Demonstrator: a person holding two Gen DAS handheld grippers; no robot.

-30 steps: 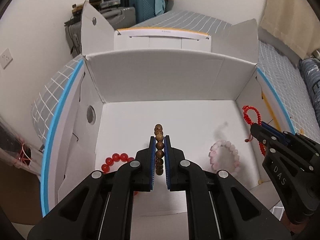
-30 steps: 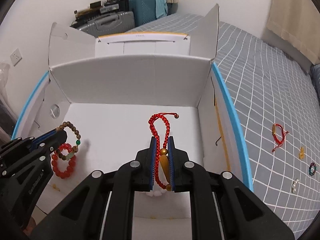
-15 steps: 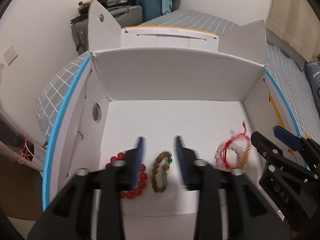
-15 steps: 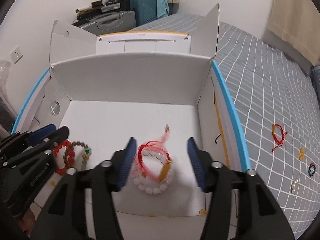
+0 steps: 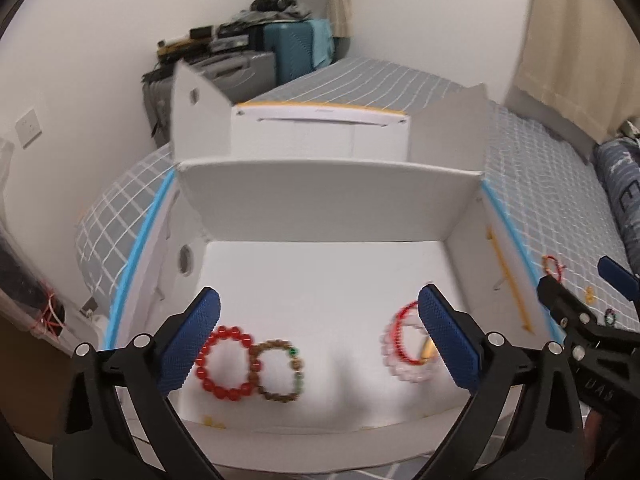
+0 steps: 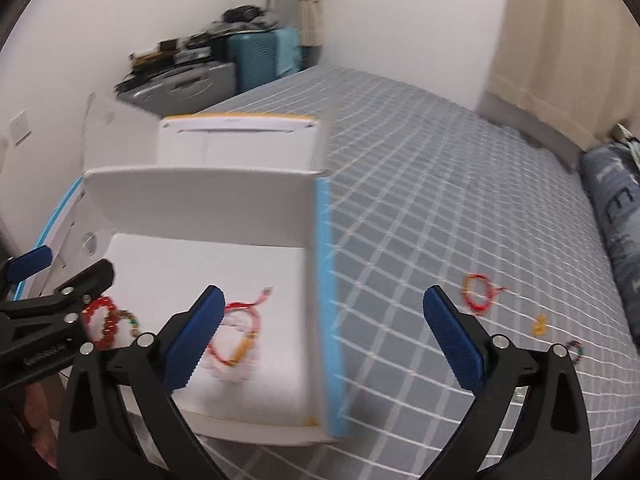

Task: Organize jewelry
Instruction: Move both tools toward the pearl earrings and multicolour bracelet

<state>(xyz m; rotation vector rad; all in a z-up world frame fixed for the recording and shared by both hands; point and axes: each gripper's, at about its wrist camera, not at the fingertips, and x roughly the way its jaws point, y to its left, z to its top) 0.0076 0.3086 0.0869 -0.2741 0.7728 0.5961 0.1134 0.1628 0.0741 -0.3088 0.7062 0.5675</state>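
Note:
An open white box (image 5: 328, 204) stands on the bed. On its floor lie a red bead bracelet (image 5: 224, 364), a brown bead bracelet (image 5: 280, 372) touching it, and a pink bead bracelet (image 5: 404, 364) with a red cord bracelet (image 5: 400, 332) on top. My left gripper (image 5: 320, 336) is open and empty above the box floor. My right gripper (image 6: 324, 332) is open and empty over the box's right wall (image 6: 328, 280). On the bedspread to the right lie a red cord bracelet (image 6: 478, 296), a small yellow piece (image 6: 540, 325) and a dark bead ring (image 6: 574, 348).
The grey checked bedspread (image 6: 440, 200) stretches to the right. A dark blue pillow (image 6: 616, 208) lies at the far right edge. Suitcases (image 5: 280, 48) and clutter stand against the wall behind the box. A curtain (image 6: 560, 40) hangs at the back right.
Both grippers opened and let go: the brown bracelet now lies beside the red beads, the red cord bracelet on the pink one. Both grippers pulled back; the right one swung right.

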